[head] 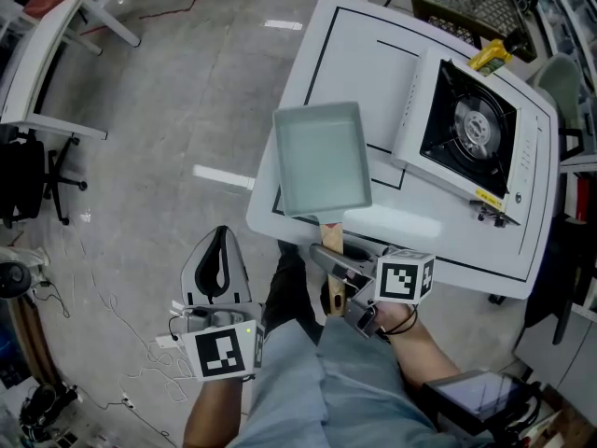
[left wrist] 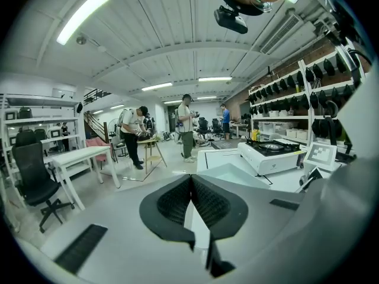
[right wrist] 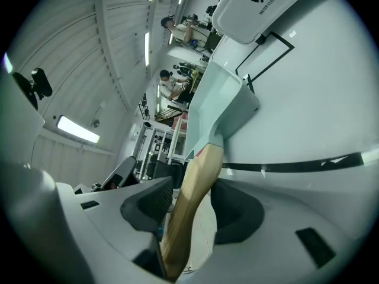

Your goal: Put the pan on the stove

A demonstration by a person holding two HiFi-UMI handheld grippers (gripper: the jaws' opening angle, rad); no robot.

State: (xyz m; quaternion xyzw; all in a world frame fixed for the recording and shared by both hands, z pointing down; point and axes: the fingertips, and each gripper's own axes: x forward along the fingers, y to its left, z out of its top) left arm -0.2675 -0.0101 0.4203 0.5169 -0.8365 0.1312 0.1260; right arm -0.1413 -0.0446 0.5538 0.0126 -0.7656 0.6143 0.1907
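the right gripper is being held with its jaws clamped on the pan's wooden handle, at the near edge of the white table. the pan, rectangular and pale grey-green, is lying over the table's near left part, just left of the stove and apart from it; whether it is resting or being lifted cannot be told. the left gripper is being held off the table, near and left, over the floor, jaws together on nothing.
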